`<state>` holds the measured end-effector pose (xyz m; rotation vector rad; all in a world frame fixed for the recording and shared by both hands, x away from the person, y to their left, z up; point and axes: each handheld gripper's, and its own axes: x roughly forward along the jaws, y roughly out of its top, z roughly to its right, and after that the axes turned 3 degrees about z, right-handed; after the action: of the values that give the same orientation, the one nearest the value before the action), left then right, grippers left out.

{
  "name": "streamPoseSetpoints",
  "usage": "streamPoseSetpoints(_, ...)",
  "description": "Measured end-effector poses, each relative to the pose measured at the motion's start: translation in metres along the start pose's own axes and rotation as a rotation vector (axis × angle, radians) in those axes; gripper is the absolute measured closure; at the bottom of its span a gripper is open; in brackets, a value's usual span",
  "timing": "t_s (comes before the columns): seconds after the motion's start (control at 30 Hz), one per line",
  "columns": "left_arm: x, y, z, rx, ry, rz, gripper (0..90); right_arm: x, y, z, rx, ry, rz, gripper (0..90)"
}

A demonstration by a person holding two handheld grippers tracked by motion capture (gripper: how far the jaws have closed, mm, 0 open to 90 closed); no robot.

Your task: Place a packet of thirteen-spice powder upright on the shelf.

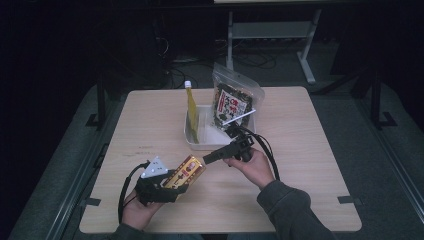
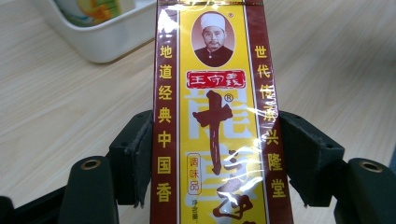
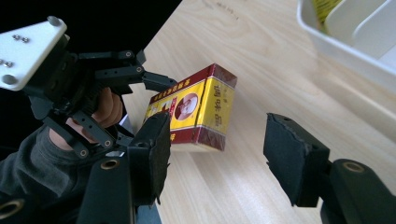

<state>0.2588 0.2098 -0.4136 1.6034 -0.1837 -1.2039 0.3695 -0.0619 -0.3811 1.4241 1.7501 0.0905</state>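
Note:
A yellow and dark red box with printed characters and a portrait sits in my left gripper, which is shut on its long sides near the table's front left. In the left gripper view both pads press the box just above the wood. My right gripper points left at the box's free end with its jaws open. In the right gripper view the box lies a little ahead of the open jaws, apart from them. The left gripper and the hand holding it are behind the box.
A white tray stands mid-table with a tall yellow packet upright in it. A clear zip bag of dark green snack packs leans at its far right. The tray's rim lies beyond the box. Bare wood surrounds both hands.

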Motion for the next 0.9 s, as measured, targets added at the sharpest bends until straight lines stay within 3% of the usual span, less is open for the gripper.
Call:
streamPoseSetpoints(0.3, 0.002, 0.003, 0.01, 0.026, -0.031, 0.021, 32.2, 0.013, 0.0, 0.002, 0.019, 0.035, -0.05, 44.7)
streamPoseSetpoints(0.67, 0.003, 0.004, 0.012, 0.03, -0.048, 0.044, 32.1, 0.023, 0.0, 0.003, 0.052, 0.087, -0.103, 52.8)
streamPoseSetpoints(0.9, 0.005, 0.002, 0.011, 0.041, -0.046, 0.029, 32.0, 0.026, 0.0, 0.006, 0.116, 0.101, -0.127, 56.5)
